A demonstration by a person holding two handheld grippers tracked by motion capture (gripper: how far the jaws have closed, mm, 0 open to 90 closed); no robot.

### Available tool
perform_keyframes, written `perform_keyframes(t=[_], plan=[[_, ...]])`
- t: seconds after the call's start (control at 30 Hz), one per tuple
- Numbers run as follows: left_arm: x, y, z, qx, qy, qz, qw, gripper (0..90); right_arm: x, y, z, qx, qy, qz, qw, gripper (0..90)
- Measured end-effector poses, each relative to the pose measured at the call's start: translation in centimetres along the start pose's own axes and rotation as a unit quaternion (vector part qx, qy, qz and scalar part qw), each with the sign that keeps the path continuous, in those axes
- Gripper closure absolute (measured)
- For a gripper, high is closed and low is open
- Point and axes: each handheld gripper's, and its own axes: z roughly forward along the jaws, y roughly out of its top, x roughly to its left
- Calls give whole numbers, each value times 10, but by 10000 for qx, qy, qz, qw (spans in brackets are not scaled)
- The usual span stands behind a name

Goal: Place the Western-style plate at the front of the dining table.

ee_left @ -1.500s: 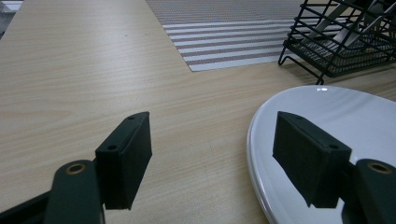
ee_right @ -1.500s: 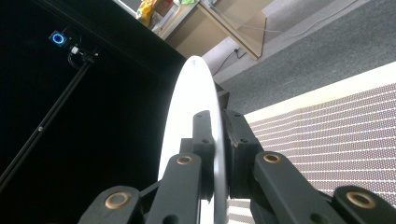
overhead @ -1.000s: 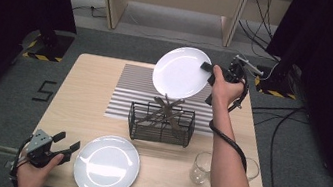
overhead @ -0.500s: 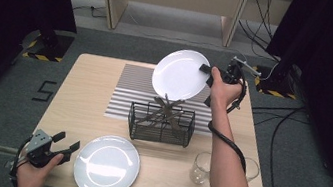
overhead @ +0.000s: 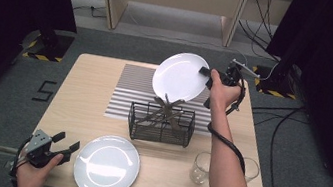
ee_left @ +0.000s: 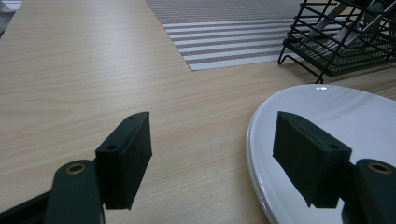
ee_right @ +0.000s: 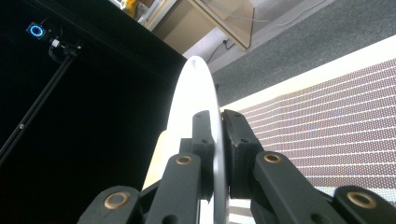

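Near table point(overhead: 76, 109) edge: left gripper point(overhead: 65, 144), jaws wide apart on nothing, just beside a white plate point(overhead: 107, 165) lying flat. Two glasses point(overhead: 201, 167) near the right edge. Bare wood lies open to the left. Mid-table: black wire rack point(overhead: 161, 124) on a striped mat point(overhead: 129, 90). Above the rack, right gripper point(ee_right: 217, 140) clamped on the rim of a second plate point(overhead: 180, 75), tilted on edge. Beyond: grey floor, dark curtains.
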Motion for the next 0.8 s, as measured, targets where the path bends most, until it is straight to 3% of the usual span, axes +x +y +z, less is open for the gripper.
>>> perform_keyframes(t=[0.8], plan=[[0,0,0,11,7,7,10000,278,-9,-3,3,83,-160,-2,9998,840]])
